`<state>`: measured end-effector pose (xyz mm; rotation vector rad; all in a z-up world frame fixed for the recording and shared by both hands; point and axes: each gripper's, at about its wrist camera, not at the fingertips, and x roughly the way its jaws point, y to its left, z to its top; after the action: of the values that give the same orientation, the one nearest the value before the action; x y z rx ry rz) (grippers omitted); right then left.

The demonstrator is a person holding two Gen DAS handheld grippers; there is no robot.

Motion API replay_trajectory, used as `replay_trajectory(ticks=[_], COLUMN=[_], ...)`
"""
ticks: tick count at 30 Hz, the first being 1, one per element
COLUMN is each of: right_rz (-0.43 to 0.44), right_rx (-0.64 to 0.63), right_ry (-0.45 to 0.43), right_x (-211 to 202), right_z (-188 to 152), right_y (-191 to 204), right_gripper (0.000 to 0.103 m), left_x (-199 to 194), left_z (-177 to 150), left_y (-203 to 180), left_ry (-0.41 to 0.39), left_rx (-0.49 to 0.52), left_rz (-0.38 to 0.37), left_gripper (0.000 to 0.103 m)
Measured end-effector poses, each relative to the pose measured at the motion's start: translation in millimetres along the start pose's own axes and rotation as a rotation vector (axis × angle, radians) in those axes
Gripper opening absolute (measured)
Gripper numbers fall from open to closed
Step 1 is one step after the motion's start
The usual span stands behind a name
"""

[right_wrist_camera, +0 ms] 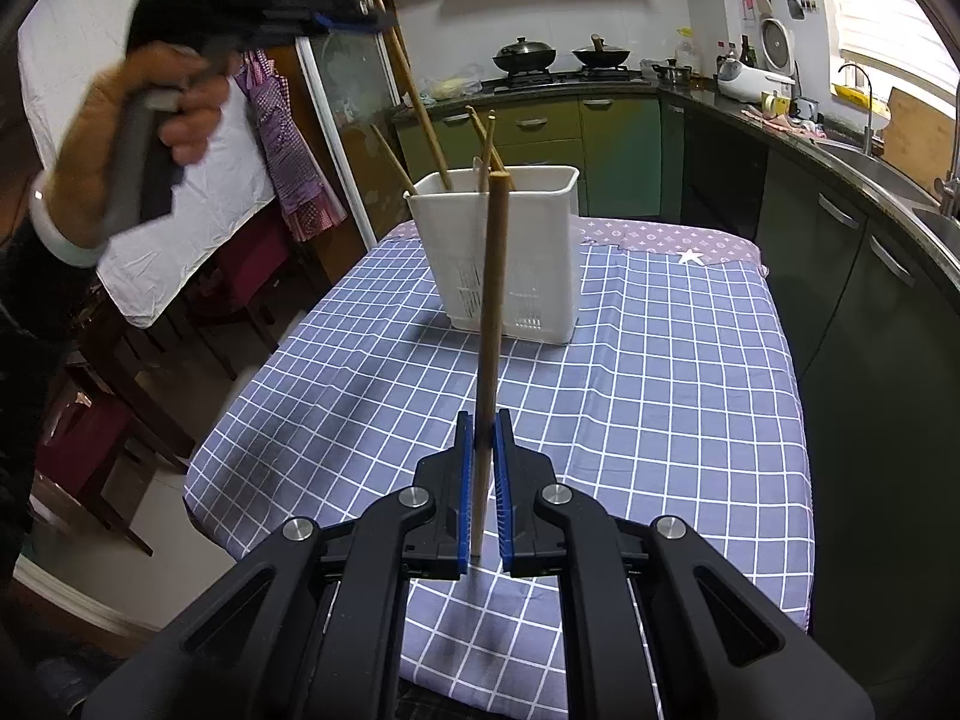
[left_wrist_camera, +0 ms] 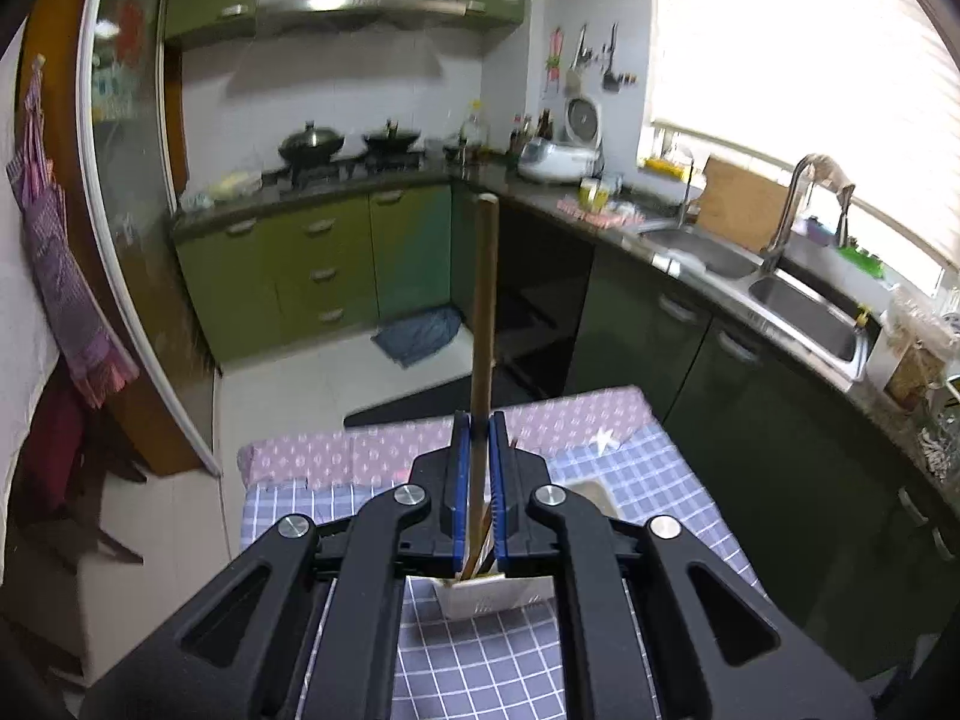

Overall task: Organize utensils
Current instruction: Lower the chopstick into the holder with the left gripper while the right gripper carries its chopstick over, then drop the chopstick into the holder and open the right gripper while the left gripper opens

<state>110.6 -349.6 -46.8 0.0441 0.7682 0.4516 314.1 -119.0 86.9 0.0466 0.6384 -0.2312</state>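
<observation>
My left gripper (left_wrist_camera: pixel 478 420) is shut on a long wooden utensil handle (left_wrist_camera: pixel 485 300) that points up and away; its lower end reaches into the white utensil holder (left_wrist_camera: pixel 498 597) right below. In the right wrist view the left gripper (right_wrist_camera: pixel 378 21) is high at the upper left, gripping that stick (right_wrist_camera: pixel 414 90), which slants down into the white holder (right_wrist_camera: pixel 540 252). Several wooden chopsticks (right_wrist_camera: pixel 483 138) stand in the holder. My right gripper (right_wrist_camera: pixel 485 420) is shut on a wooden stick (right_wrist_camera: pixel 493 276), held upright in front of the holder, above the table.
The table carries a blue checked cloth (right_wrist_camera: pixel 660 390) with a pink patterned strip (right_wrist_camera: pixel 660 237) at its far end. Green kitchen cabinets (left_wrist_camera: pixel 324 264), a stove with pans (left_wrist_camera: pixel 348 147) and a sink (left_wrist_camera: pixel 804 306) line the walls. Chairs (right_wrist_camera: pixel 120 420) stand left of the table.
</observation>
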Motion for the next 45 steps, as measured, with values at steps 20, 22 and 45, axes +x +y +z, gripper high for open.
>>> replay_trajectory(ticks=[20,22,45], right_rz=[-0.048,-0.065,-0.137], right_rx=[0.009,0.029,0.071], right_ry=[-0.235,-0.32,-0.144], right_x=[-62,-76,93], right_z=[99,122,193], right_y=[-4,-7,-16], right_gripper=[0.008,0.008,0.009], left_x=[-101,-116,-171], left_z=[-82,-97,-235], left_y=[36,46,67], left_ry=[-0.103,-0.116,-0.215], left_rx=[-0.012,-0.042,-0.126], left_rz=[-0.072,-0.088,0.05], left_gripper=[0.039,0.039,0.076])
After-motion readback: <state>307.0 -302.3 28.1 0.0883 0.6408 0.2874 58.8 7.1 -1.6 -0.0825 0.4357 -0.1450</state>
